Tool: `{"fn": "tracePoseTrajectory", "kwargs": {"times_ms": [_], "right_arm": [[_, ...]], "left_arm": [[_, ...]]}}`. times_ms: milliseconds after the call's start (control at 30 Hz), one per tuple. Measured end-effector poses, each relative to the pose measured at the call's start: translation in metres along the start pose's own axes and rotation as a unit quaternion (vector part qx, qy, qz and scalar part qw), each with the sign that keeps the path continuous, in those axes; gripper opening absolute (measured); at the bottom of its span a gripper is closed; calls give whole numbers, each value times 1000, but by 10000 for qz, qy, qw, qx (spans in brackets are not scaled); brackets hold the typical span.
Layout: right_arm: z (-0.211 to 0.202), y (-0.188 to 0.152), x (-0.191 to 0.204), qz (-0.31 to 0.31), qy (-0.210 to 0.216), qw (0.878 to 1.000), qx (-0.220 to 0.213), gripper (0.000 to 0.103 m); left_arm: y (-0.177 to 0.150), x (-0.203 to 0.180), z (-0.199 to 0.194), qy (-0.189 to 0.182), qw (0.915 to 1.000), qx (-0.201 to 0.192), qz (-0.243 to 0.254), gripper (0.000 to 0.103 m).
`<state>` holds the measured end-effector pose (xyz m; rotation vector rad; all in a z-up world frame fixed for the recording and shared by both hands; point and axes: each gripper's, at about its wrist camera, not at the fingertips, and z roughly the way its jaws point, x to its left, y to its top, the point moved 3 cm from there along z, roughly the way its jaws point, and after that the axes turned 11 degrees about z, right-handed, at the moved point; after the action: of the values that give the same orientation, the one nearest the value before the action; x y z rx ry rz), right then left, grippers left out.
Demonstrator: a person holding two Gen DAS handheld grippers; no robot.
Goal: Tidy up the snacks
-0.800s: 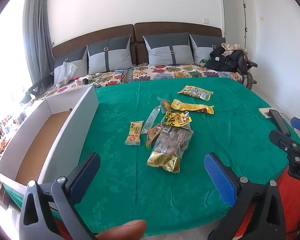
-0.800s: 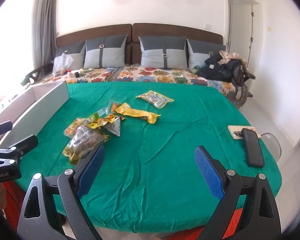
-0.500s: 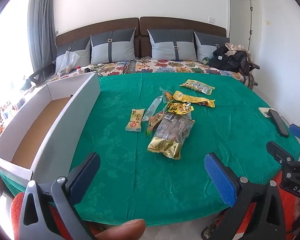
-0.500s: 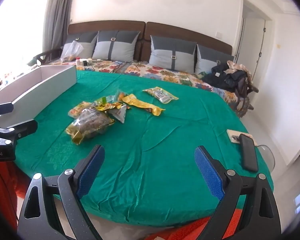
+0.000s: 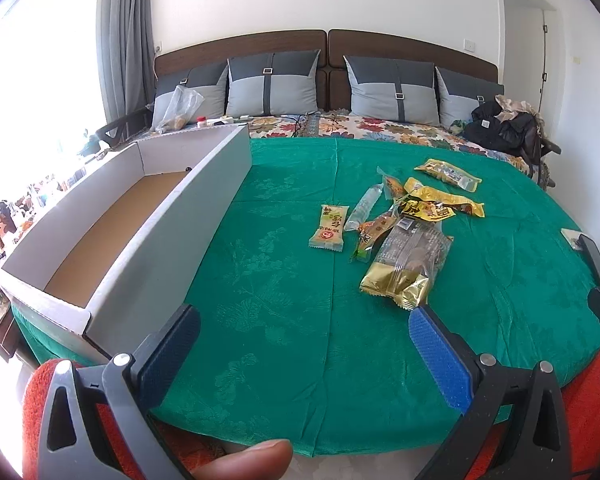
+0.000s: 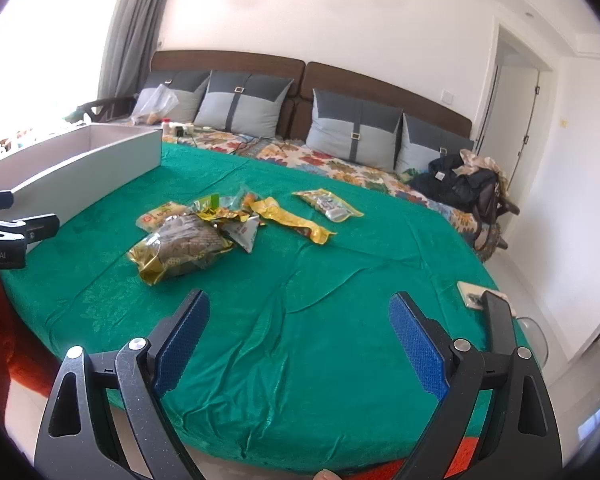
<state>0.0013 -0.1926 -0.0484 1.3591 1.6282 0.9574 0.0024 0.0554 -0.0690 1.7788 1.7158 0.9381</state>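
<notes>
Several snack packets lie in a loose pile mid-table on a green cloth [image 5: 284,320]. A large gold-and-clear bag [image 5: 406,266] is nearest; it also shows in the right wrist view [image 6: 180,250]. A small orange-and-cream bar [image 5: 329,227] lies left of it. A long yellow packet [image 5: 444,200] and a yellow pouch [image 5: 448,174] lie farther back. An open white cardboard box [image 5: 168,228] stands at the left. My left gripper [image 5: 304,344] is open and empty above the front edge. My right gripper [image 6: 300,340] is open and empty, short of the pile.
A black phone [image 6: 498,322] and a small card [image 6: 470,294] lie at the table's right edge. A sofa with grey cushions [image 5: 272,88] and a black bag [image 5: 504,128] runs behind the table. A window with a curtain [image 5: 124,40] is at the left.
Both grippers have moved forward and lower toward the table; the box and snack pile look larger and nearer. The right view has swung left. Both jaws stayed open.
</notes>
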Motion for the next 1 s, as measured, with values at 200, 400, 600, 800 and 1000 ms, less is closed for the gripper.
{"fn": "tracePoseTrajectory", "kwargs": {"times_ms": [200,400,600,800,1000], "right_arm": [[18,-7,-12,287,-43,9992,266,93],[22,-11,-17,356,-29,9988,347,93],[25,-13,-12,263,85,9990,364,93],[28,-14,-12,248,113,9988,403,93],[28,-14,-12,242,147,9989,374,93]], "left_arm": [[-4,-11,4,-148,9997,137,142,103],[-4,-6,4,-114,9998,129,29,103],[-4,-3,8,-74,9998,203,-13,103],[-5,-9,10,-86,9997,189,106,103],[-6,-12,12,-99,9997,197,144,103]]}}
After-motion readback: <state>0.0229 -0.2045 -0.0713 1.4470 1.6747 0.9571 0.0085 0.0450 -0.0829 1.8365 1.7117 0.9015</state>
